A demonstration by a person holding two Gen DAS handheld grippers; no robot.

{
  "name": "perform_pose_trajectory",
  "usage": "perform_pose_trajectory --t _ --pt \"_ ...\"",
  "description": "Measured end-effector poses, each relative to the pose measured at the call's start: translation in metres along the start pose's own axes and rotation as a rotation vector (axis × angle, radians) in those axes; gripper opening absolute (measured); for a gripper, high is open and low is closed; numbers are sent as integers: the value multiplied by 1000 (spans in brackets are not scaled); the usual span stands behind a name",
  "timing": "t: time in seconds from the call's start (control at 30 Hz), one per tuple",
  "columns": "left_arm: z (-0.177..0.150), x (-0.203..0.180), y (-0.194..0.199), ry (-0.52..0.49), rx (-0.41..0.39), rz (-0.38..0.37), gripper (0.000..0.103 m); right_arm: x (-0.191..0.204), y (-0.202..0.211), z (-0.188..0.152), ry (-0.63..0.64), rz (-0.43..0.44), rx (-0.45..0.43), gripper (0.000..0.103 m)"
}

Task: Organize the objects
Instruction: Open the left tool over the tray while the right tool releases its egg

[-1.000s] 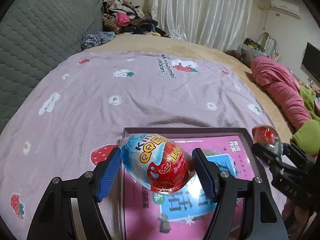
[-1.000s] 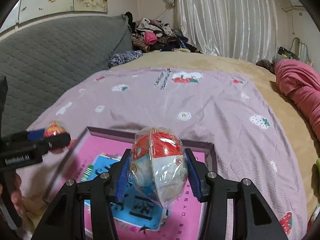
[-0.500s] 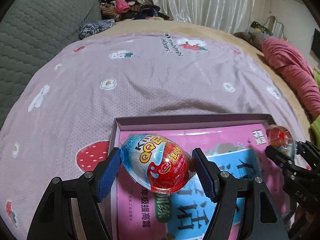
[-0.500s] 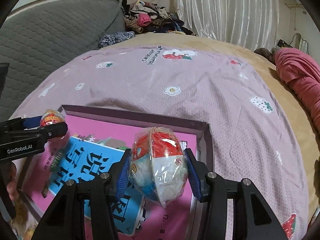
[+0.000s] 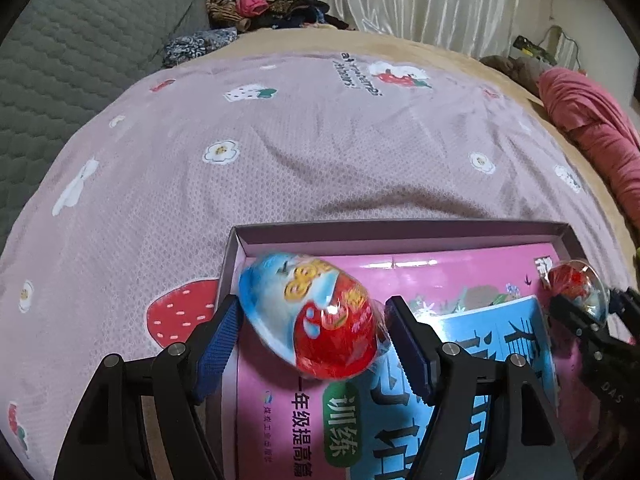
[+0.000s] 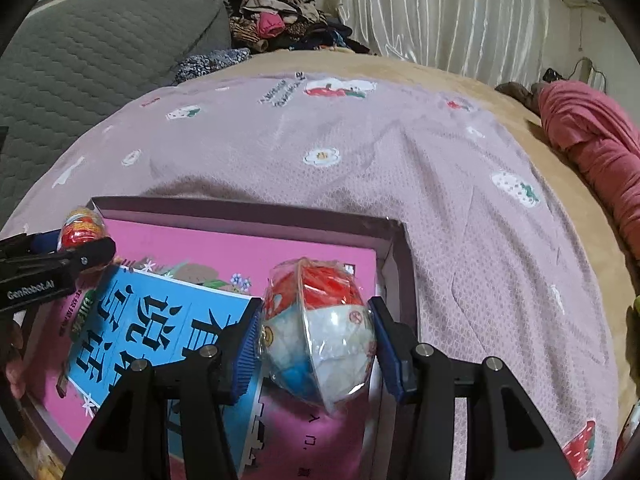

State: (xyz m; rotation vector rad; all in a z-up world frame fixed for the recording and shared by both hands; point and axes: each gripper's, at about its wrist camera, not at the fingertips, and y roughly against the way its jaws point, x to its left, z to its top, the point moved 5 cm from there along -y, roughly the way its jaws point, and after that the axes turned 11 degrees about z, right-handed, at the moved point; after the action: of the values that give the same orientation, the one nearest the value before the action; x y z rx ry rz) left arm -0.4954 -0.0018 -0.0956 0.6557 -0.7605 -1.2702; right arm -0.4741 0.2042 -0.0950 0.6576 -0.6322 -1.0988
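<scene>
A shallow purple box [image 5: 400,230] lies on the lilac blanket, holding a pink book [image 5: 440,276] with a blue book [image 5: 500,340] on top. My left gripper [image 5: 312,312] is shut on a blue-and-red wrapped toy egg [image 5: 312,320], which looks blurred, above the box's left far corner. My right gripper [image 6: 316,312] is shut on a red, white and blue wrapped egg [image 6: 320,336] over the box's [image 6: 240,216] right side. Each view shows the other gripper with its egg: the right one [image 5: 580,300], the left one [image 6: 80,240].
The lilac strawberry-print blanket [image 5: 280,140] covers a beige bed. A grey quilted headboard [image 5: 80,40] stands at left, a clothes pile [image 5: 260,0] at the back and a pink bundle [image 5: 592,120] at right. A hand [image 6: 12,360] shows at the left edge.
Both grippers have come down and forward over the box, which now looks larger and nearer. The left egg has turned slightly between the pads and blurred.
</scene>
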Motion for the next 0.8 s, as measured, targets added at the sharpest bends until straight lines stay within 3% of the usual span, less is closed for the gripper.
perform_pose_trajectory --t 0.1,0.3,0.47,0.67,0.8 --pt "2 2 0 11 7 1 75 1 1 0 5 3 -3 54" --pt "1 7 7 26 14 -13 77 3 9 3 9 5 -27 73" --pt "5 6 21 -14 -23 39 79 1 17 6 -2 19 -45 76" --pt "7 19 45 10 -38 15 81 8 37 10 10 26 -86 83" --pt "6 27 67 34 -37 -19 91 21 63 13 34 31 -135 89"
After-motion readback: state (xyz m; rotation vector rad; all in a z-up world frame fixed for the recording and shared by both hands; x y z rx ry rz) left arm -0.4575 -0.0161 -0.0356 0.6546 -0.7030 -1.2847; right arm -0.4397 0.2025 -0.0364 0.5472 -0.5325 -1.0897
